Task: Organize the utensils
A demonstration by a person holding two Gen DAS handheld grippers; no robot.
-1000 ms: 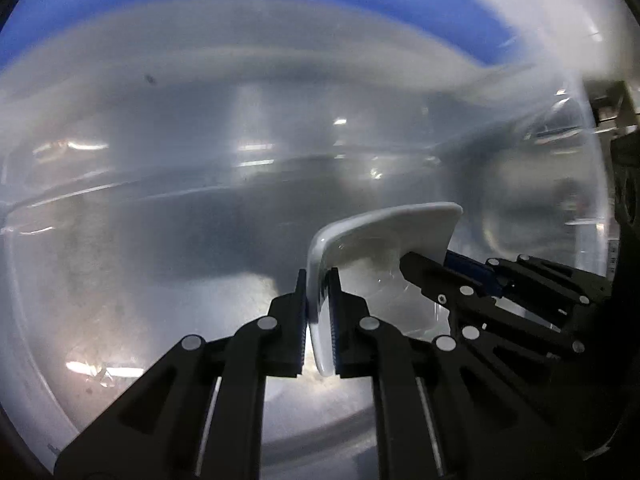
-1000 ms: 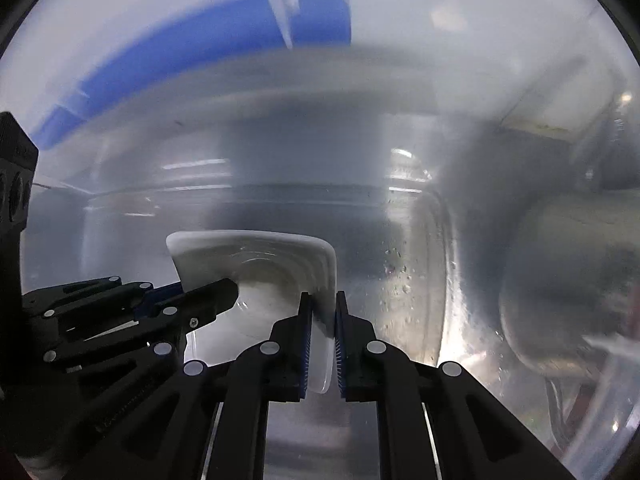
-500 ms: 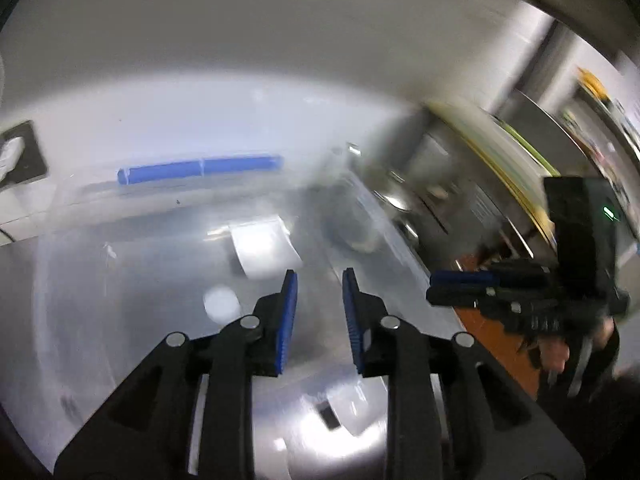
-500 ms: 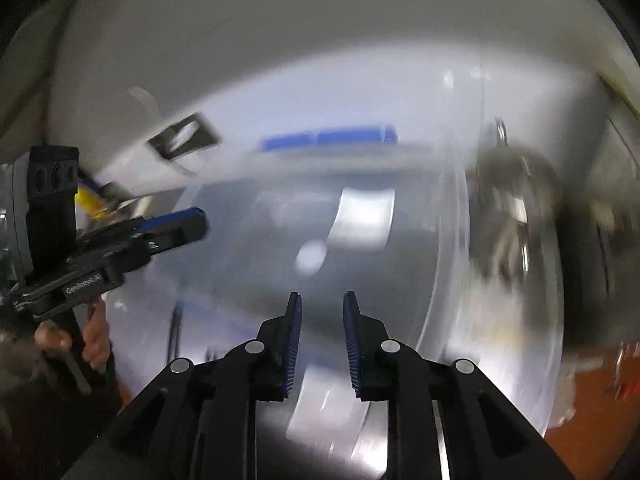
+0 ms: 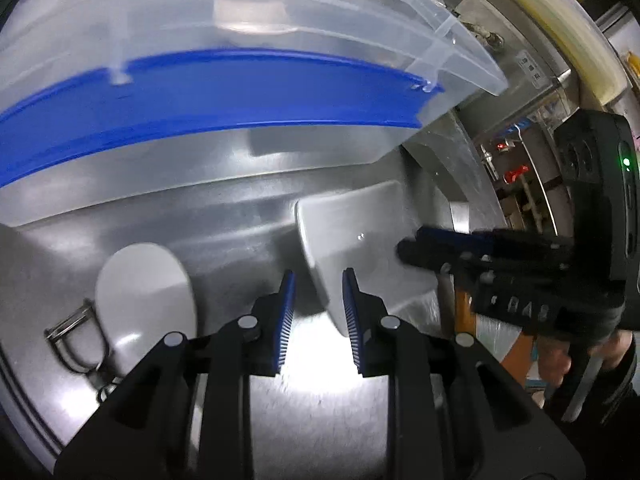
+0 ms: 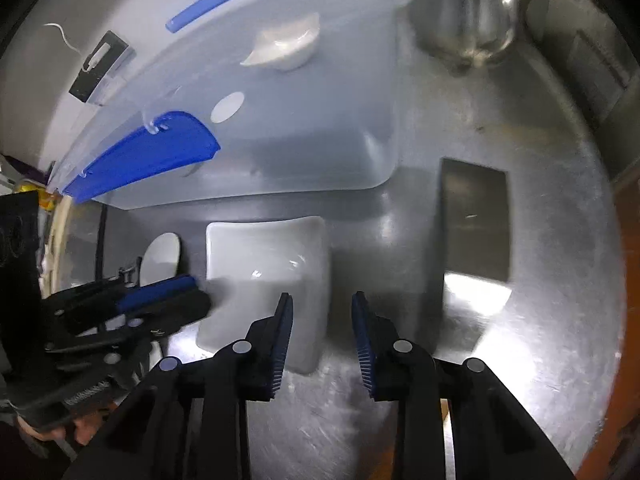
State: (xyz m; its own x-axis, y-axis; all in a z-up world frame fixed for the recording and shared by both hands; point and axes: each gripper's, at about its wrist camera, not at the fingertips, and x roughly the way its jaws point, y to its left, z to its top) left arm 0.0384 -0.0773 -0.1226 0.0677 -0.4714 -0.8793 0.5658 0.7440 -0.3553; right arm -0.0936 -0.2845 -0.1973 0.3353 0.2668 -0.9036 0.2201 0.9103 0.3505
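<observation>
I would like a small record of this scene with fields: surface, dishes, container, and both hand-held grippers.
surface: metal counter
dishes: square white dish on the counter; oval white dish beside it
container: clear plastic bin with blue handles, a white dish inside
left hand-held gripper: open, astride the square dish's edge
right hand-held gripper: jaws opening, pads not pressing the dish

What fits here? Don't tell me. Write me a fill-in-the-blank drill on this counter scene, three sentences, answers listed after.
The clear bin has handles coloured ___.
The small white dish lies ___ that bin.
The dish on the steel counter is ___ in outline, not round.
Missing words: blue; inside; square.
</observation>
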